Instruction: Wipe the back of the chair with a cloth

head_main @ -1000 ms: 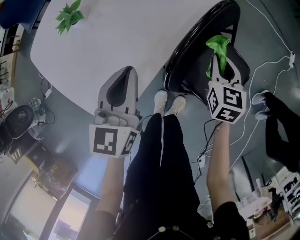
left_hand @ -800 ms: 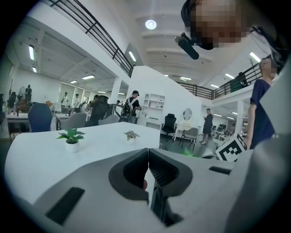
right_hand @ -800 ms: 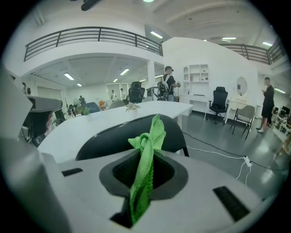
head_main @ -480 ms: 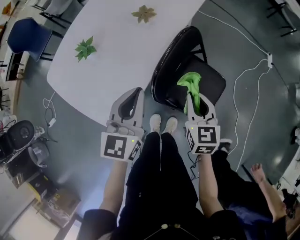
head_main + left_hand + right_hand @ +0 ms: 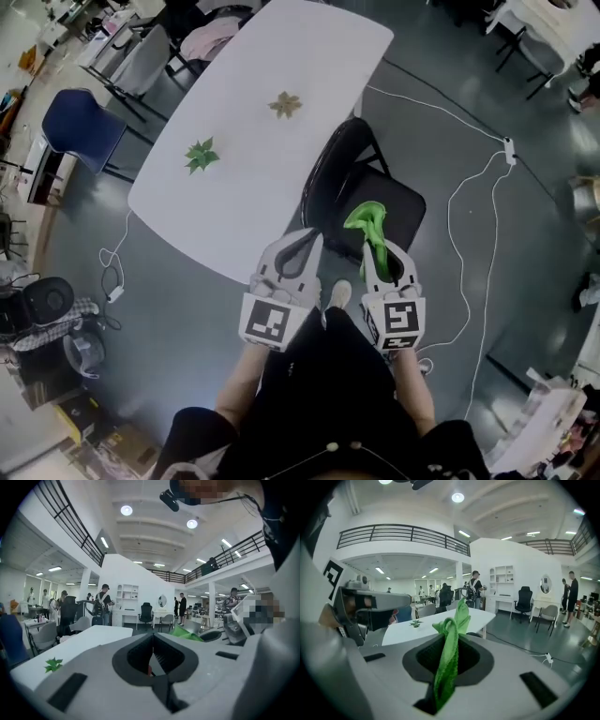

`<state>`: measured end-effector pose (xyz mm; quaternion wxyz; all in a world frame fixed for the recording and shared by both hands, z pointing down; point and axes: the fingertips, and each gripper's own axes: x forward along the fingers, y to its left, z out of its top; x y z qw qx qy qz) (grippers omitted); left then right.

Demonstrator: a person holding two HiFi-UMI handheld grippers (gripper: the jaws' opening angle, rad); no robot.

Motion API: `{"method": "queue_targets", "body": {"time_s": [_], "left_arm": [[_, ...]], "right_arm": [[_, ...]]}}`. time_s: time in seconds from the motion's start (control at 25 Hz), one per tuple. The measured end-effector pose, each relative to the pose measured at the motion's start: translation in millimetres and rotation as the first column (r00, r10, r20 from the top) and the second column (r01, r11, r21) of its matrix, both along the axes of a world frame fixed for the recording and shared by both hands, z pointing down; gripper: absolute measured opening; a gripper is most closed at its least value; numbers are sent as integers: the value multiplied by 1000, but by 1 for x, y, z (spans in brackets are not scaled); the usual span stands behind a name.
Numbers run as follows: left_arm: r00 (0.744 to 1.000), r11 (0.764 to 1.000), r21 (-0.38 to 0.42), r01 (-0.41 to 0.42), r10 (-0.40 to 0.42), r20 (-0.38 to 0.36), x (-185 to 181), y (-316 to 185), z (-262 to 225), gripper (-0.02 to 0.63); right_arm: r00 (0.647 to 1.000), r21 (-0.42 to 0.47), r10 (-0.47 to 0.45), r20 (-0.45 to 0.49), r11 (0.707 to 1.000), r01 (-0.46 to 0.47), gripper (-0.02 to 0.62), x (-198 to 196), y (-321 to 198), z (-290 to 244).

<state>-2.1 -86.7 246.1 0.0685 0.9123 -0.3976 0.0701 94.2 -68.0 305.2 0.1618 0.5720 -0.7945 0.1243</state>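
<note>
Item: green cloth (image 5: 367,227), bunched upright, pinched between the shut jaws of the right gripper (image 5: 375,247). It is held above the seat of the black chair (image 5: 398,202) and seems clear of the chair back (image 5: 323,178). The chair is drawn up to the right-hand long edge of the white table (image 5: 244,202). Left gripper (image 5: 303,238): jaws together, nothing in them, over the table edge beside the chair. Table carries two leaf ornaments (image 5: 201,156). Status: cloth in hand; wiping judged not begun, whole back left to do.
</note>
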Motion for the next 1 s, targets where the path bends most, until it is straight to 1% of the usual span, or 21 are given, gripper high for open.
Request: {"method": "queue_targets", "body": {"time_s": [0.08, 0.2, 0.32, 0.4, 0.52, 0.76, 1.0], "left_arm": [[1000, 1000, 10, -3, 3, 1, 0, 2, -11, 6], [1000, 1000, 19, 9, -9, -26, -2, 2, -26, 6], [999, 999, 26, 28, -27, -39, -5, 3, -40, 6], [999, 999, 39, 22, -21, -45, -4, 5, -48, 6], [999, 997, 71, 5, -2, -37, -1, 7, -57, 6], [999, 993, 118, -5, 10, -42, 3, 3, -70, 6], [998, 990, 138, -7, 15, -54, 6, -4, -81, 6]], "right_arm": [[1000, 26, -9, -1, 1000, 9, 49, -3, 7, -17], [1000, 50, -9, 1, 999, 9, 49, -4, 17, -35], [999, 65, 16, 30, 998, -18, 49, 3, 25, -51], [998, 82, 33, 55, 996, -38, 49, 7, 27, -62], [996, 119, 45, 75, 991, -53, 49, 9, 25, -76], [994, 178, 59, 94, 981, -76, 49, 11, 14, -94], [986, 195, 68, 151, 976, -97, 49, 18, 11, -109]]}}
